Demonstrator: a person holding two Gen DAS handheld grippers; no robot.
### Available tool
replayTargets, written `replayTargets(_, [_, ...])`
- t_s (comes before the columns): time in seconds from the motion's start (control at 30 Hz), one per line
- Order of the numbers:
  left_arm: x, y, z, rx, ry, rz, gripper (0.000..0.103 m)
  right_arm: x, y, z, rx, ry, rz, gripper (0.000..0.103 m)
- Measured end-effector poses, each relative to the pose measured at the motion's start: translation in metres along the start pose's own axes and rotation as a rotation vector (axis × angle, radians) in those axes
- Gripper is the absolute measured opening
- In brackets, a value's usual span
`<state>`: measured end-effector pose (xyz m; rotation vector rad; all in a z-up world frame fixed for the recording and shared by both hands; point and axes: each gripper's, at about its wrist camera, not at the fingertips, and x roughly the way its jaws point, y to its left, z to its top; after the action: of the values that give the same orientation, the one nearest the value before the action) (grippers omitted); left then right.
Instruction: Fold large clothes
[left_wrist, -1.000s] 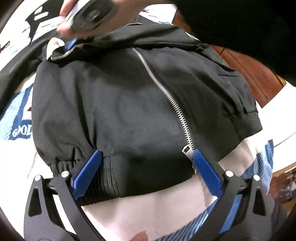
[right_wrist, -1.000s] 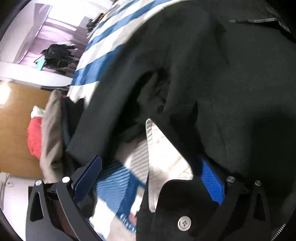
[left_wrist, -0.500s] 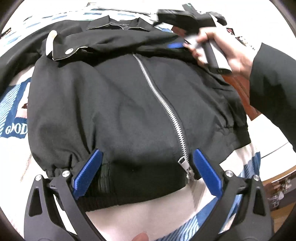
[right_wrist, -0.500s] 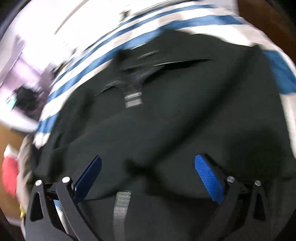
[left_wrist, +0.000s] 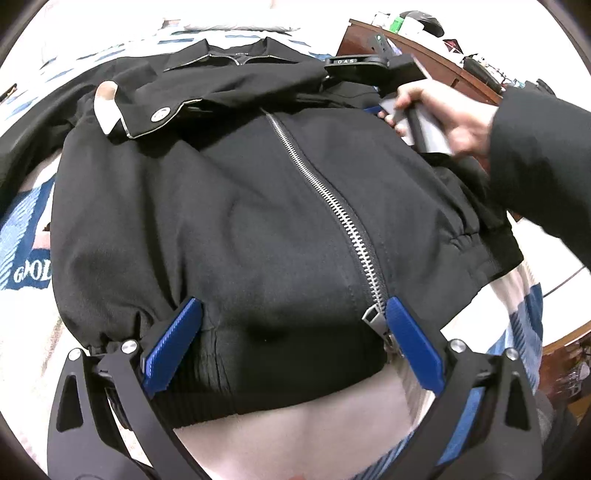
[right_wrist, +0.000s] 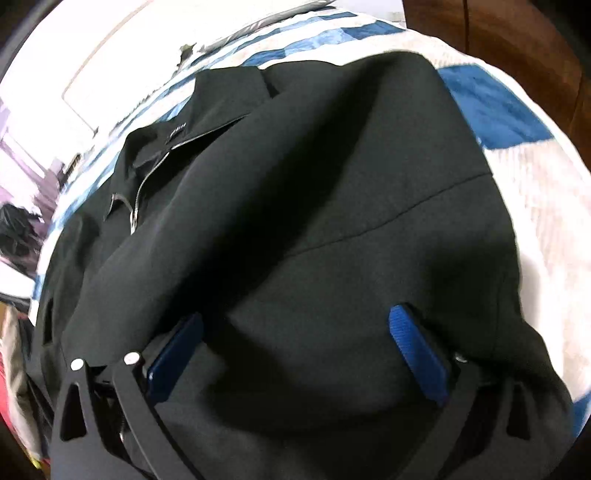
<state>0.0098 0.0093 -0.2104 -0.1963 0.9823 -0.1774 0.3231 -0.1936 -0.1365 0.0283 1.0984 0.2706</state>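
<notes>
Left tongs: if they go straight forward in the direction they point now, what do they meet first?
Most likely the black jacket. The left tongs stand open at its ribbed hem, with the zipper just inside the right finger. Depth is unclear, so they may already touch the cloth.

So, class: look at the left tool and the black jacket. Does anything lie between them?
Nothing visible does. The left tool is open, its blue fingers spread right over the jacket hem beside the zipper. The right tool, also open, sits just as close over the jacket's shoulder.
</notes>
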Motion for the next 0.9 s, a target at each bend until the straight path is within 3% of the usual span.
replayTargets(0.1, [-0.006, -0.001, -0.003, 0.002, -0.011, -0.002, 0.097, -0.047, 0.016, -0.030, -0.044, -0.014, 0.098, 0.098])
replayTargets(0.23, [-0.029, 0.007, -0.005, -0.049, -0.040, -0.036, 0.097, -0.117, 0.046, -0.120, -0.216, -0.059, 0.189, 0.098])
replayTargets(0.33, [-0.060, 0.019, -0.015, -0.136, -0.067, 0.040, 0.097, -0.155, 0.054, -0.202, -0.318, -0.092, 0.224, 0.098])
replayTargets(0.53, [-0.130, 0.070, -0.055, -0.234, -0.141, 0.177, 0.097, -0.152, 0.078, -0.297, -0.311, -0.104, 0.270, 0.098])
replayTargets(0.67, [-0.156, 0.120, -0.077, -0.373, -0.148, 0.194, 0.097, -0.143, 0.079, -0.306, -0.245, -0.146, 0.274, 0.099])
replayTargets(0.8, [-0.174, 0.171, -0.092, -0.567, -0.210, 0.207, 0.097, -0.129, 0.077, -0.303, -0.165, -0.137, 0.271, 0.099])
replayTargets(0.9, [-0.176, 0.206, -0.095, -0.726, -0.253, 0.176, 0.097, -0.126, 0.075, -0.303, -0.134, -0.143, 0.274, 0.099])
